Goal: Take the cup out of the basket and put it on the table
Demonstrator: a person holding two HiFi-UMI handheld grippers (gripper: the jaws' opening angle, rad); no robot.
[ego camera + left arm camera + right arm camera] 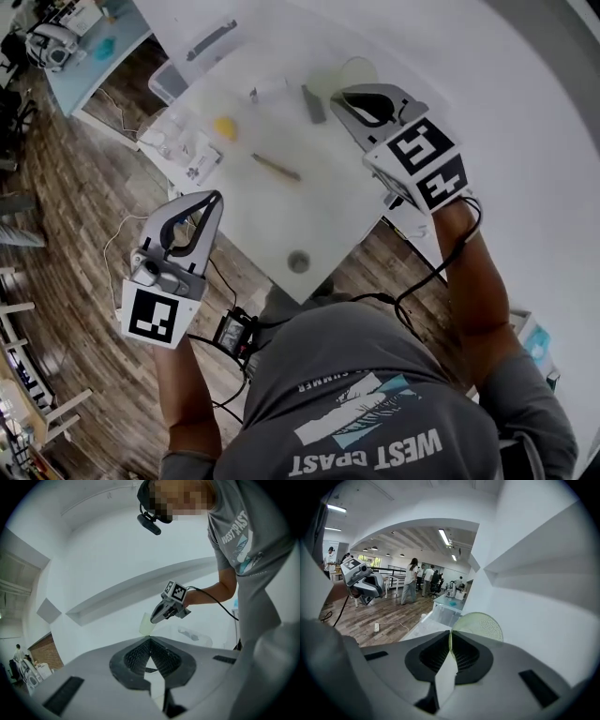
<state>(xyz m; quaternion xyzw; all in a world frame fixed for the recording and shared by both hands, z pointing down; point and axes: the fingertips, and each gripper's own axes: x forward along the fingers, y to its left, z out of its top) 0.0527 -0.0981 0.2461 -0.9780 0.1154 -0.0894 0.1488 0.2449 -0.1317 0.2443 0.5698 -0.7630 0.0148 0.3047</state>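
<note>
Right tongs (342, 97) clamped on the thin rim of the pale green translucent plastic cup (359, 71); the right gripper view shows the cup wall pinched between the two pads, cup body sticking out past the tips. Cup is held up in the air, off the table, over the far right part of the white table (281, 220) in the head view. In the left gripper view it hangs from the right tongs just above a clear plastic container (193, 634); contents too blurry to tell. Left tongs (215, 198) closed together with nothing between them, held off the near left edge of the table over the wood plank floor (75, 216), well apart from the cup. On the table: small yellow object (225, 127) near the left side, thin wooden stick (277, 167) in the middle, flat grey piece (313, 104) just beside the right tongs, round grey spot (298, 262) near the front corner, clear plastic packets (183, 145) at the left edge. Clear plastic bin (173, 80) sits at the far left corner. Person in grey T-shirt (366, 375) at bottom of head view, black cable (412, 281) running from the right gripper. Right gripper view shows several people (412, 583) standing far back in the room.
</note>
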